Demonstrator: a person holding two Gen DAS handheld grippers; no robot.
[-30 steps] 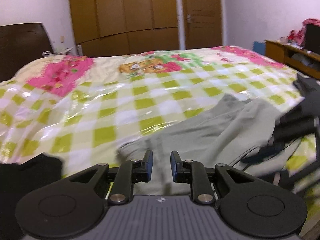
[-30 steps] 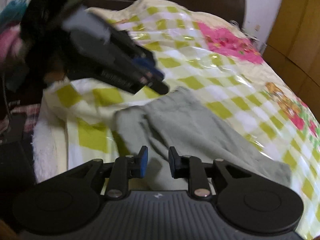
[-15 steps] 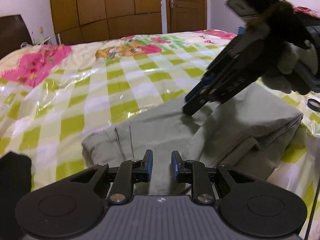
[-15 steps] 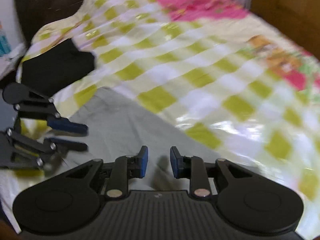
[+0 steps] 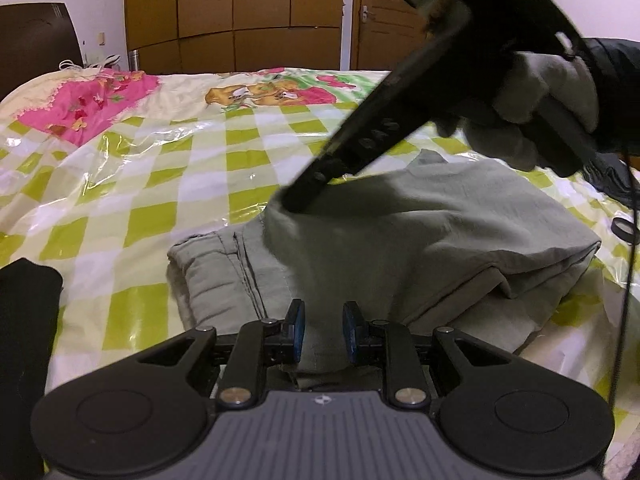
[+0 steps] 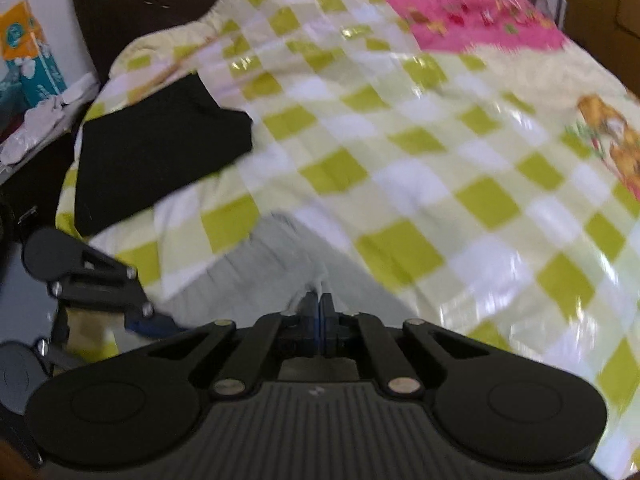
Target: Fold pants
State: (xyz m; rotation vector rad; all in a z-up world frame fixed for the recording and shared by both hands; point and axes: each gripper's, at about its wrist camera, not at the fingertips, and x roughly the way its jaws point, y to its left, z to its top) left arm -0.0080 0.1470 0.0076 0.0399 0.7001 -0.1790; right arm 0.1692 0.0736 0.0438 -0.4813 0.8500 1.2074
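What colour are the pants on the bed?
The soft cloth pants are a pale grey-green, lying on the green-and-white checked bed cover. The left wrist view shows them best.

Left tongs (image 5: pixel 323 330) spread over grey pants (image 5: pixel 420 240), right tongs (image 5: pixel 298 200) pinching a fold, checked bedspread (image 5: pixel 200 184)

The left gripper (image 5: pixel 322 332) sits low at 6 o'clock, its blue-padded fingers (image 5: pixel 297 330) spread apart with a gap between them. The right gripper (image 6: pixel 319 314) has its fingers pressed together; in the left wrist view it slants down from 2 o'clock, held by a gloved right hand (image 5: pixel 540 112).
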